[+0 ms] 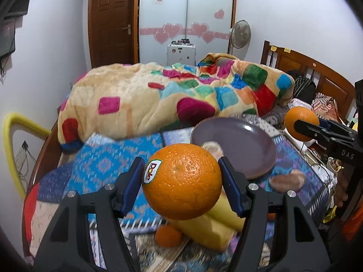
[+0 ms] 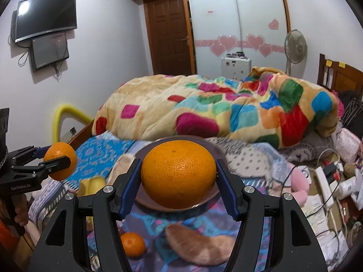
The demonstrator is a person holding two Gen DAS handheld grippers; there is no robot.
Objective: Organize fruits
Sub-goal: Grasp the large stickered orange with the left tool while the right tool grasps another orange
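My left gripper (image 1: pixel 182 181) is shut on a large orange with a Dole sticker (image 1: pixel 183 181), held above the bed. My right gripper (image 2: pixel 178 179) is shut on another large orange (image 2: pixel 178 176), held above the purple plate (image 2: pixel 208 196). The plate also shows in the left wrist view (image 1: pixel 245 142). Each gripper shows in the other's view, the right gripper (image 1: pixel 301 127) with its orange (image 1: pixel 304 115), the left gripper (image 2: pixel 60 161) with its orange (image 2: pixel 59 151). A small tangerine (image 2: pixel 132 243) (image 1: pixel 168 235), a yellow fruit (image 1: pixel 204 229) (image 2: pixel 91 185) and brownish fruits (image 2: pixel 199 244) (image 1: pixel 287 180) lie on the patterned cloth.
A colourful quilt (image 1: pixel 158 95) is heaped behind the plate. A wooden headboard (image 1: pixel 317 72) stands at the right. Cables, a power strip (image 2: pixel 326 185) and clutter lie at the right of the bed. A yellow padded rail (image 1: pixel 9 149) is at the left.
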